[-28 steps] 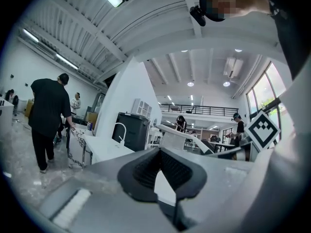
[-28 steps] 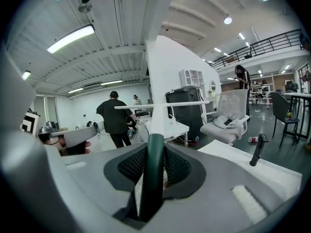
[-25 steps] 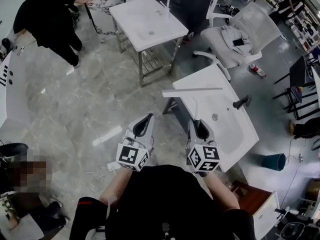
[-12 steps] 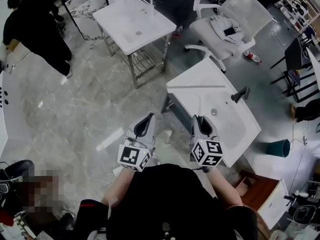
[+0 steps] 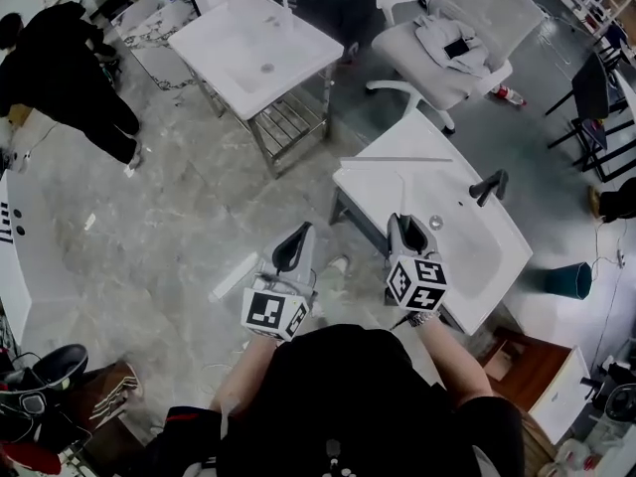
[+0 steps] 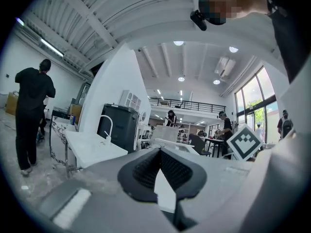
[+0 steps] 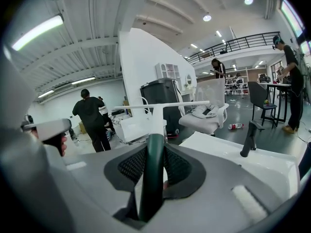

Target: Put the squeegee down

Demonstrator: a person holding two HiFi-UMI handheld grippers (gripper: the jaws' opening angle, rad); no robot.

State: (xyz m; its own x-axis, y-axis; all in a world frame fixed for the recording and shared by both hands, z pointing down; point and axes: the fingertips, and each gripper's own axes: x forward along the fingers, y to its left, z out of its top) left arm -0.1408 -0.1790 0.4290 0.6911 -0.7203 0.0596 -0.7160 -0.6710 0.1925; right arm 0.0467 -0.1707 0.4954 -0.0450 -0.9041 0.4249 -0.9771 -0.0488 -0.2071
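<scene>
Squeegee (image 5: 397, 160) clamped by its dark green handle (image 7: 151, 178) between the clenched jaws of the right gripper (image 5: 410, 229), with its long white blade lying crosswise over the far end of the white basin (image 5: 467, 256), near the black faucet (image 5: 487, 186); whether blade and rim touch cannot be told; left gripper (image 5: 294, 250) just beside, over the marble floor (image 5: 179, 217), jaws parted with nothing between them; beyond, a second basin (image 5: 253, 53) on a metal stand, an office chair (image 5: 447, 38) and a person in black (image 5: 60, 78)
</scene>
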